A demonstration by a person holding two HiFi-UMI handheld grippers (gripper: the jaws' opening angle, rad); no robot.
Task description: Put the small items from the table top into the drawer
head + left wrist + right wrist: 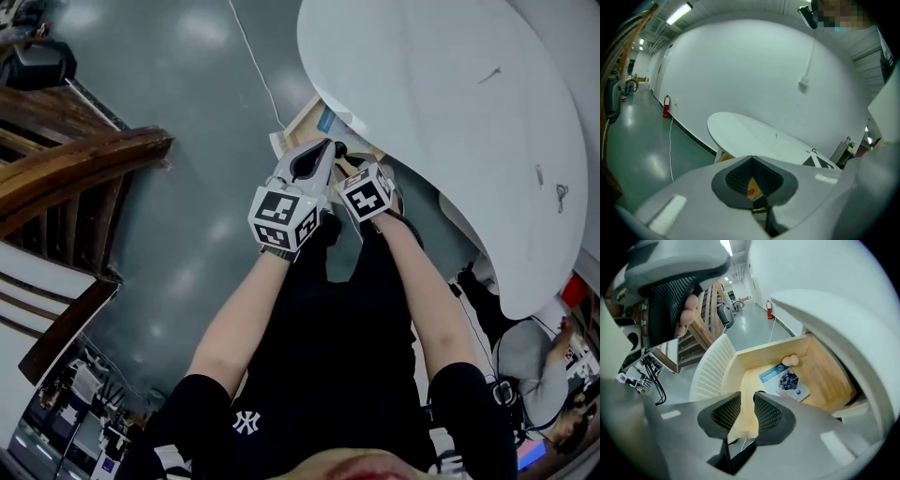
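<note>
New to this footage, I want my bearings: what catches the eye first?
The white oval table fills the head view's upper right, and the left gripper and right gripper are held close together beside its edge. Under it, the right gripper view shows an open wooden drawer holding a blueberry-printed packet and a small beige item.

Drawer (825, 376) open above; table top (834, 319) overhangs one side.

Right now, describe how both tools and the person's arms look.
The left tool and right tool both have broad, rounded, pale grey shells with dark ribbed pads inside. Each carries a white cube printed with black square markers. The person wears a black short-sleeved top with a small white emblem; the forearms are bare.
</note>
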